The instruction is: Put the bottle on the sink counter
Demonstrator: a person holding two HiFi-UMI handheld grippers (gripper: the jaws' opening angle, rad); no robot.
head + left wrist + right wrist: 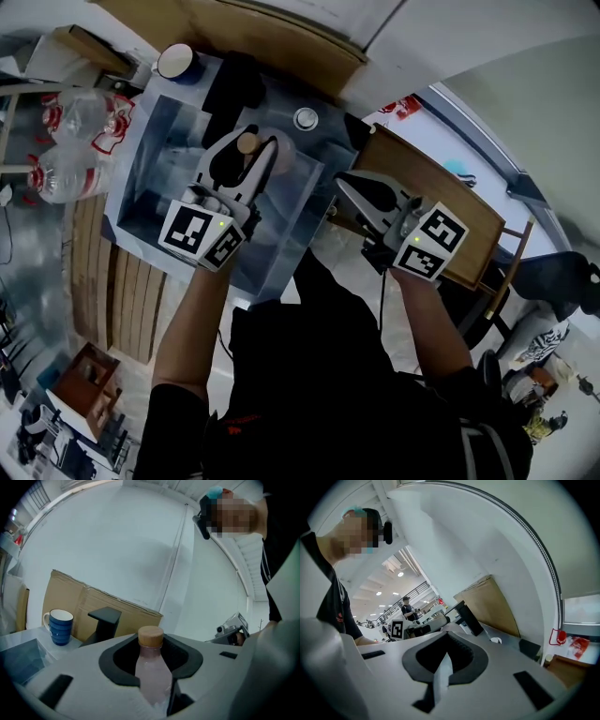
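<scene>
Left hand-held gripper (150, 642) tight around bottle (153, 677); blue mug (60, 626) beyond

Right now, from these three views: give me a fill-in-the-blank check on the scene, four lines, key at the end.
1. The left hand-held gripper is shut on the ___.
2. In the head view, the bottle with its wood-coloured cap is held over the ___.
3. The mug beside the cardboard is ___ in colour.
4. The right hand-held gripper has its jaws together and holds ___.

Missing words: bottle; sink; blue; nothing.
</scene>
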